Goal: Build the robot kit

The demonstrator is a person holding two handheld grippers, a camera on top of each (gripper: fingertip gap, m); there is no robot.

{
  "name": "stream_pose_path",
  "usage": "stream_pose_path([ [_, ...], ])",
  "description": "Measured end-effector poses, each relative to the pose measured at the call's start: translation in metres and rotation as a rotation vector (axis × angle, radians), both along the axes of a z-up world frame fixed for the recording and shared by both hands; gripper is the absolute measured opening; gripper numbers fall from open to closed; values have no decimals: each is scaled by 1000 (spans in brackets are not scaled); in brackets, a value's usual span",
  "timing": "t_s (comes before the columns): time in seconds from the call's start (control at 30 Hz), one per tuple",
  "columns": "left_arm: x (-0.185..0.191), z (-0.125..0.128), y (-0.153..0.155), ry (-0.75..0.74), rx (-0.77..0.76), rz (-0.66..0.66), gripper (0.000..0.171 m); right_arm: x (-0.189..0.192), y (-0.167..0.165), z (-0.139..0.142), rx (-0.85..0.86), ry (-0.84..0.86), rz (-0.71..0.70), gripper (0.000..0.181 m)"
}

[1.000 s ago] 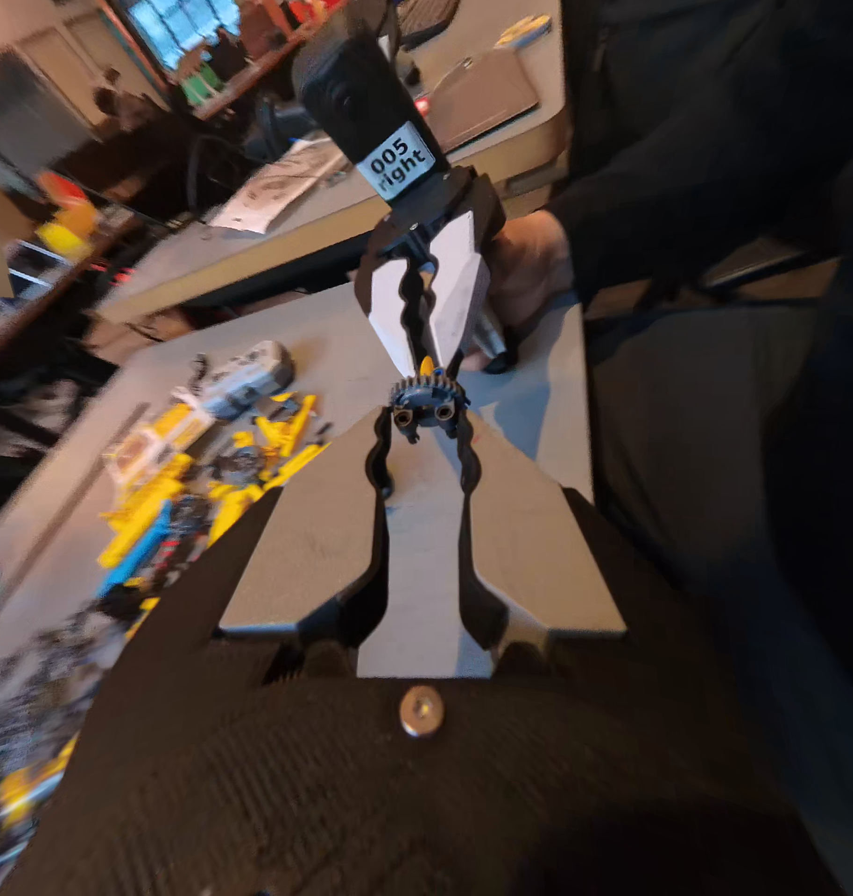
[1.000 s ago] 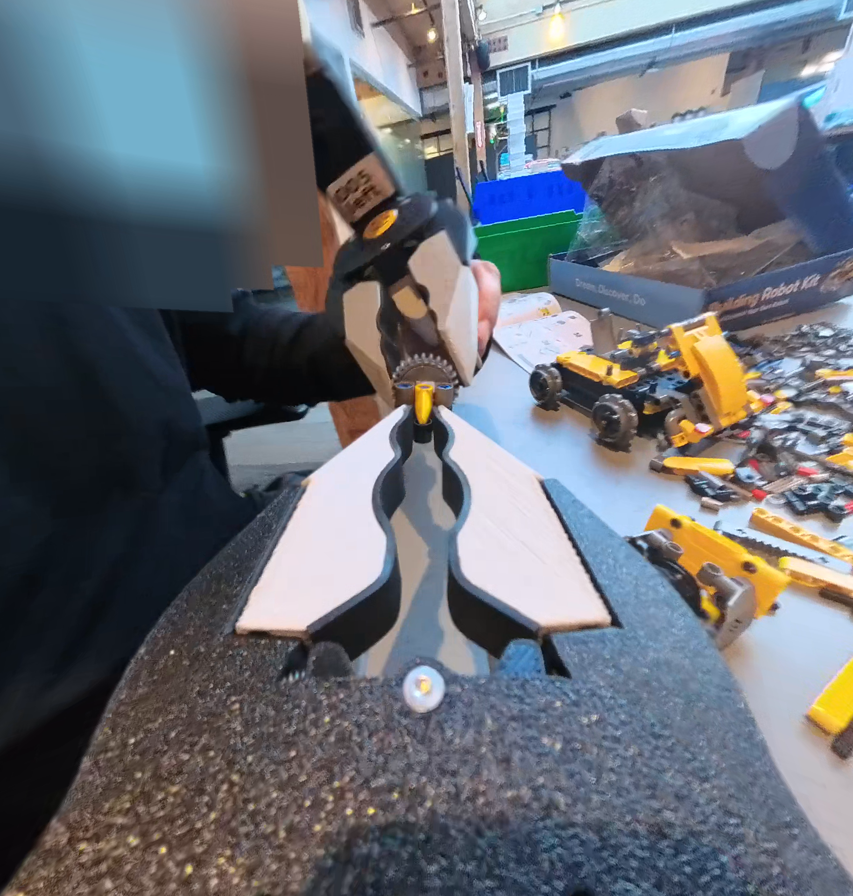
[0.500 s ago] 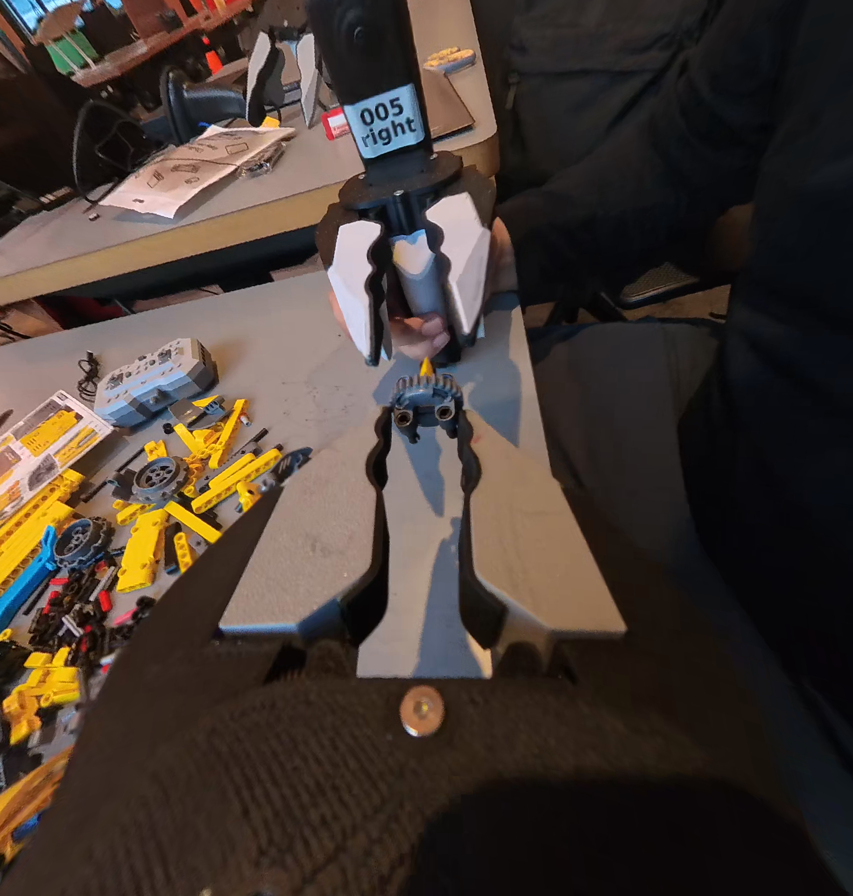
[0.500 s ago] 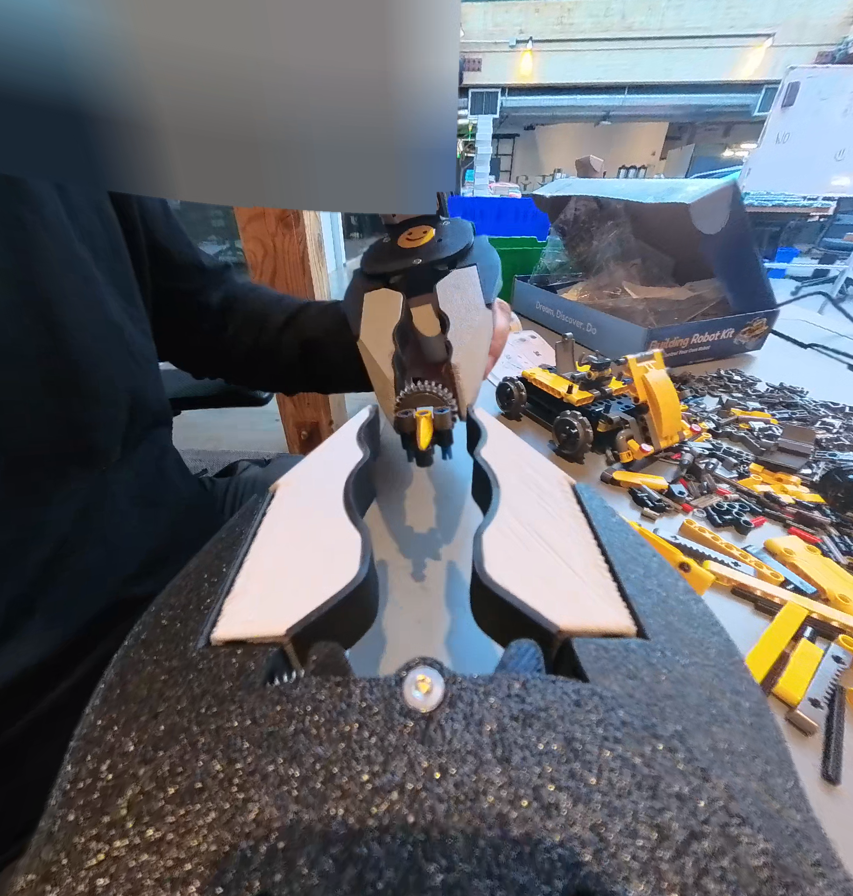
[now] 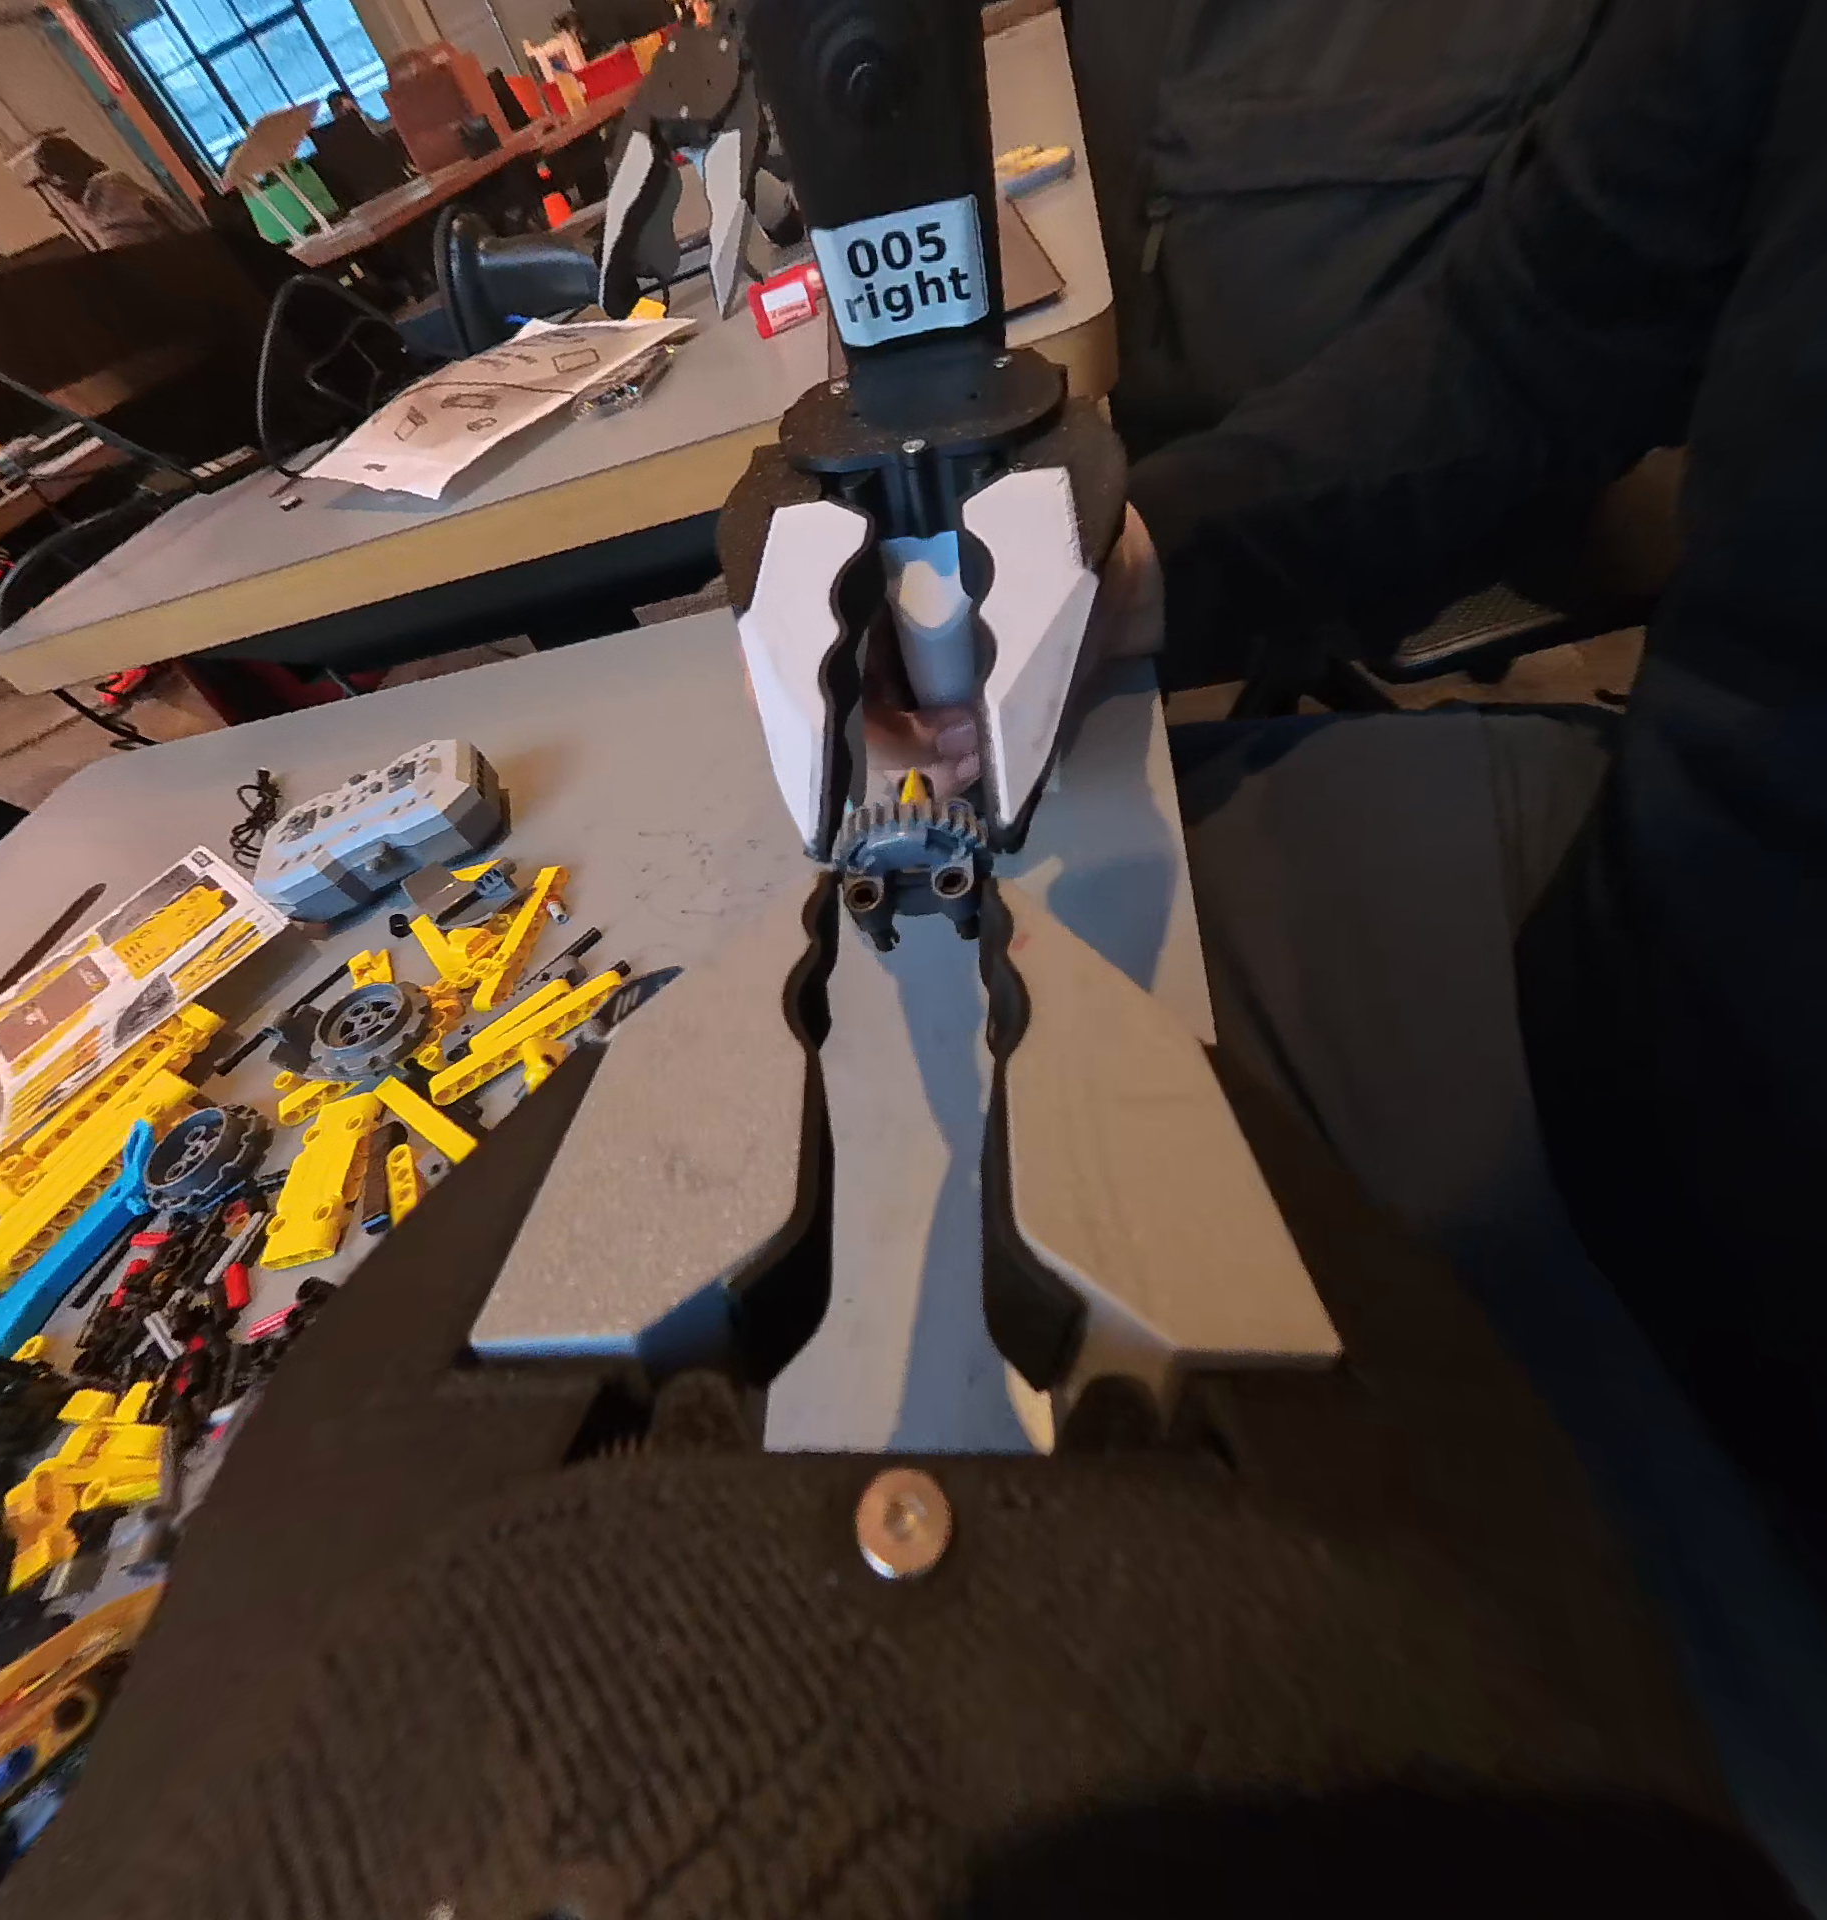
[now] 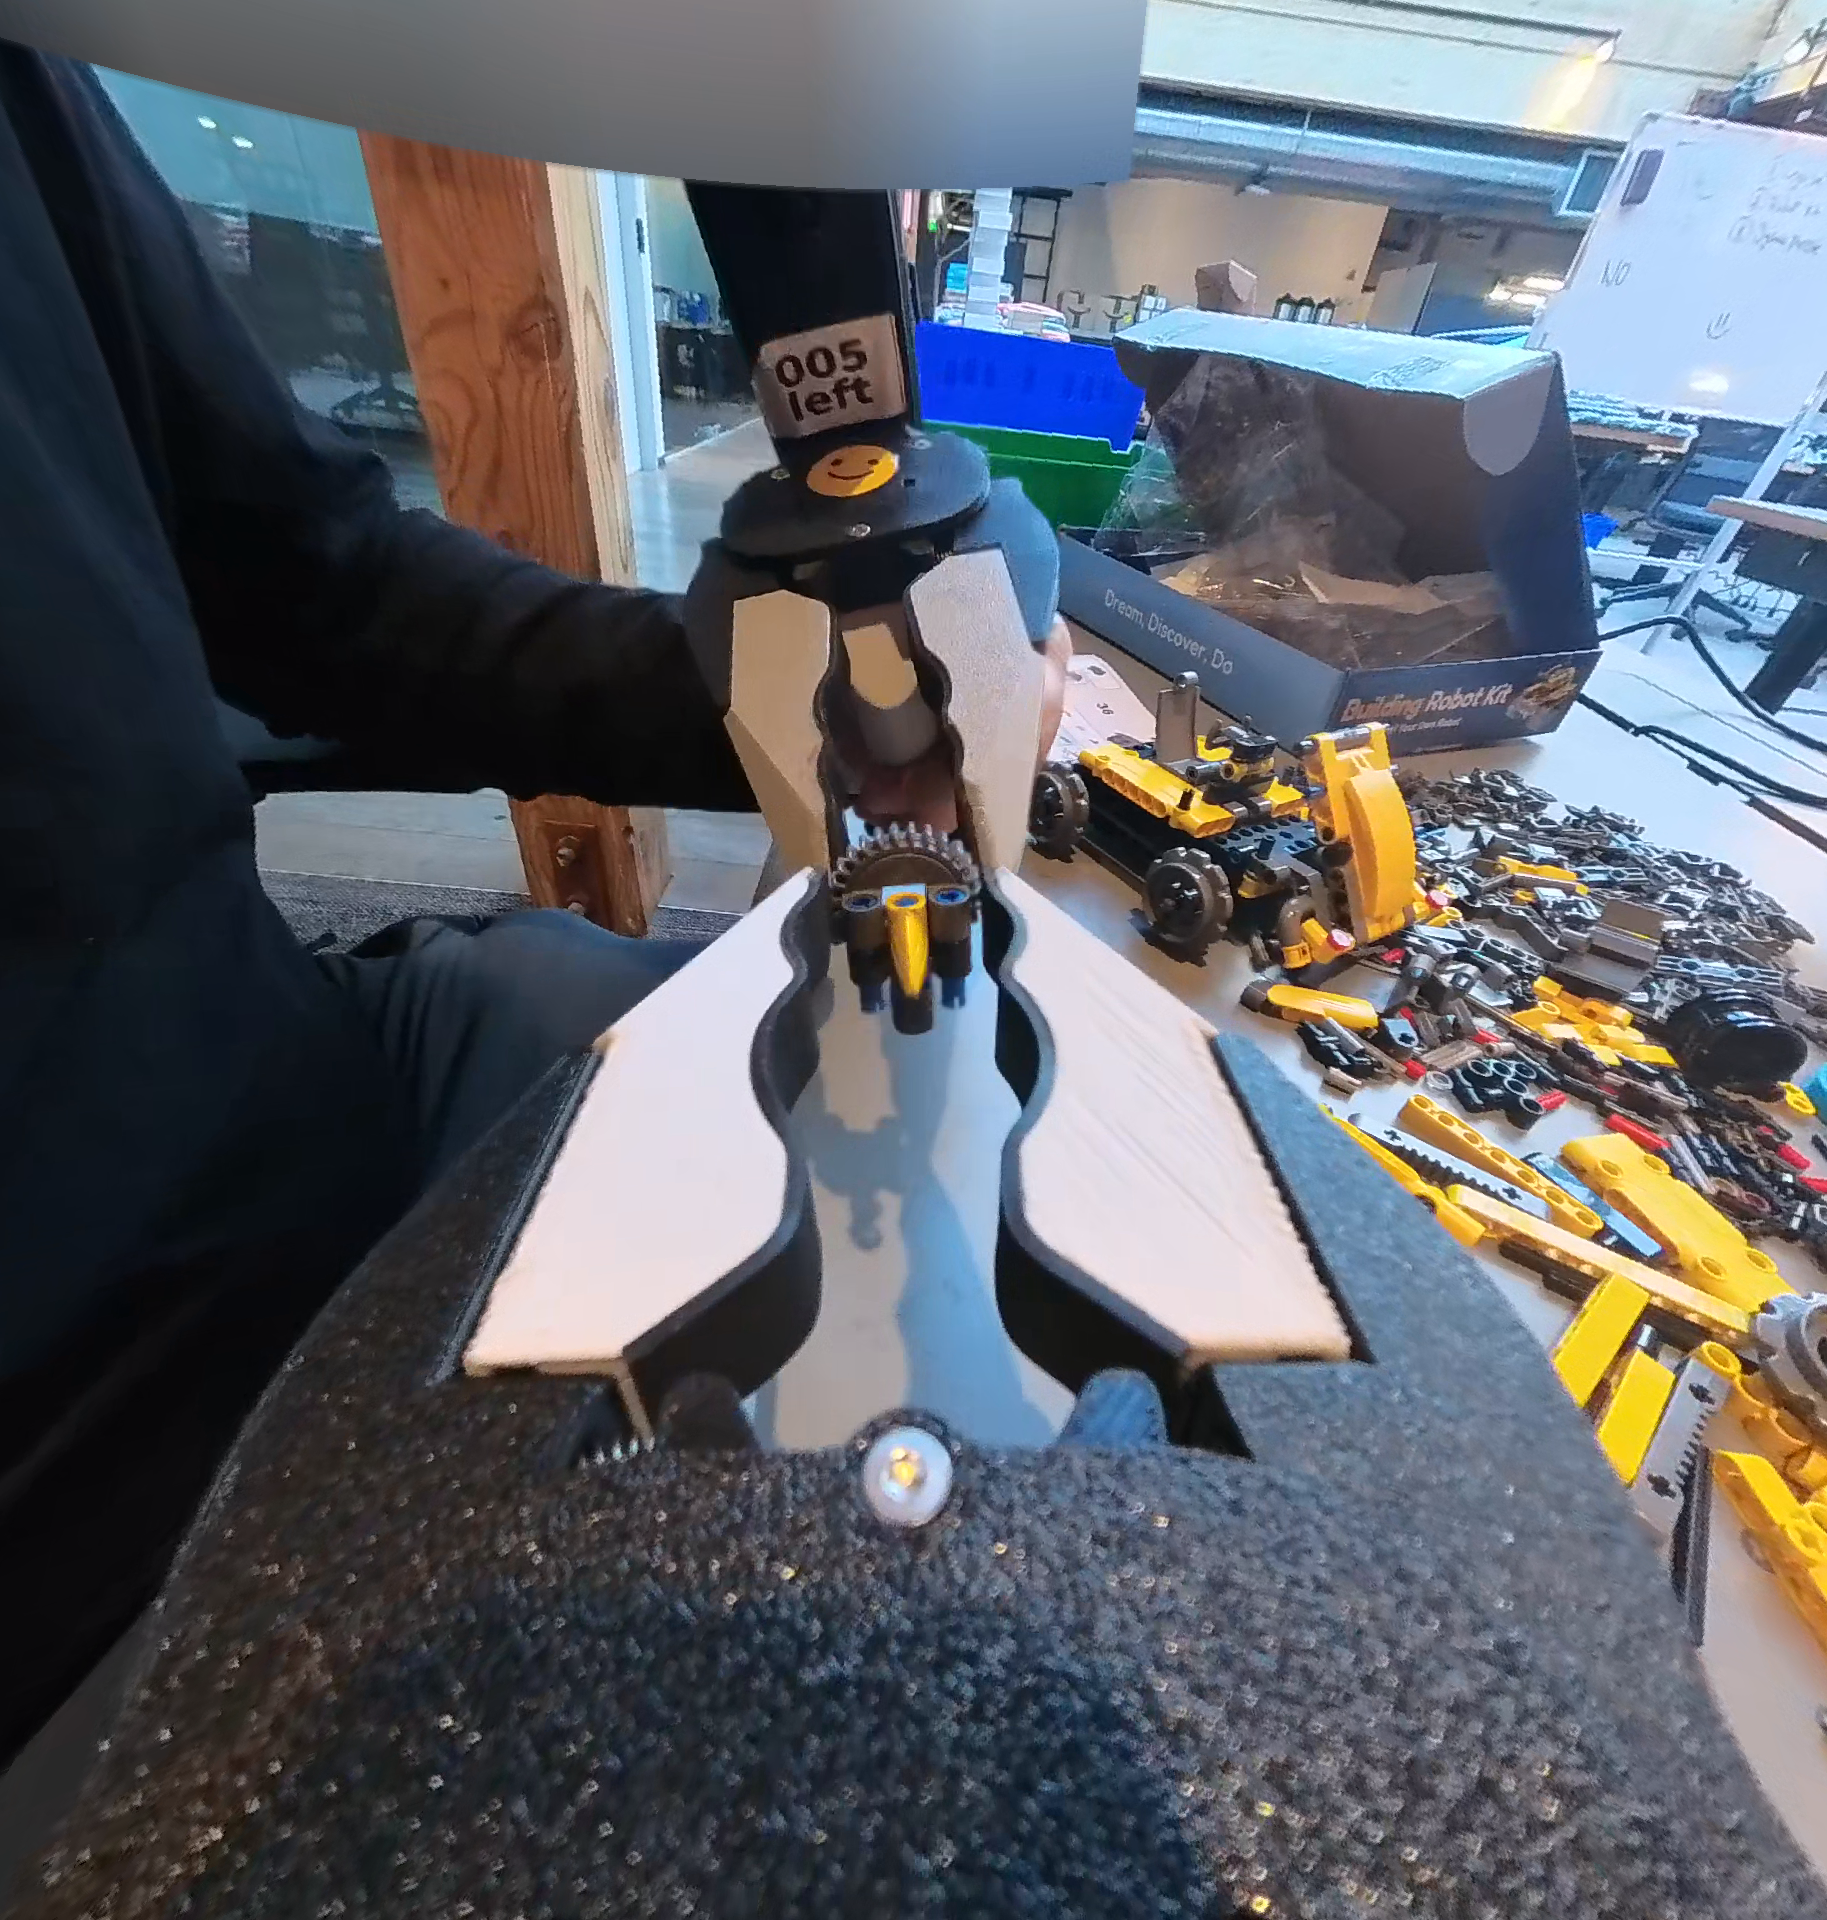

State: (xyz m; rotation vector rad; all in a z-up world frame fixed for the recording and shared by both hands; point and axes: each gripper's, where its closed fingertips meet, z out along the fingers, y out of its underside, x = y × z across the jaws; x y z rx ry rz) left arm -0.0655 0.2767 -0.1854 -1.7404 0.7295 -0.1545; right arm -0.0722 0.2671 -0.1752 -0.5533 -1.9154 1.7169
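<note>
My left gripper (image 5: pixel 909 904) is shut on a small dark grey gear assembly (image 5: pixel 909 862) and holds it up above the grey table (image 5: pixel 660 790). The assembly has a toothed wheel and two pin holes. In the right wrist view a yellow pointed piece (image 6: pixel 904 940) sticks out of the assembly (image 6: pixel 898 883) toward the camera. My right gripper (image 6: pixel 904 899) faces the left gripper (image 6: pixel 901 847) tip to tip. It is open, with its fingertips close on either side of the assembly. It also shows in the left wrist view (image 5: pixel 911 826).
A yellow and black vehicle model (image 6: pixel 1231 821) stands beside many loose yellow and black pieces (image 6: pixel 1615 1039). A dark blue cardboard box (image 6: pixel 1356 540) lies behind. A grey hub block (image 5: pixel 389 821), a booklet (image 5: pixel 119 956) and yellow beams (image 5: pixel 369 1091) lie left. The person's dark clothing fills the other side. Only a small space, under 4 cm, lies between the two pairs of fingers.
My right gripper let go of the yellow piece, opened wide and drew back. It has now come forward around the assembly with narrower jaws. My left gripper kept its hold.
</note>
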Motion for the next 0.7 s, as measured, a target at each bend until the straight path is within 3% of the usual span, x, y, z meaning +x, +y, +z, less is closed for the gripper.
stream_pose_path([
  [0.6,-3,-6,9,-122,-72,-4,24,-5,9,-5,73,35,-82,28],
  [0.7,-6,0,12,-159,-80,9,32,-10,18,0,28,34,-128,28],
])
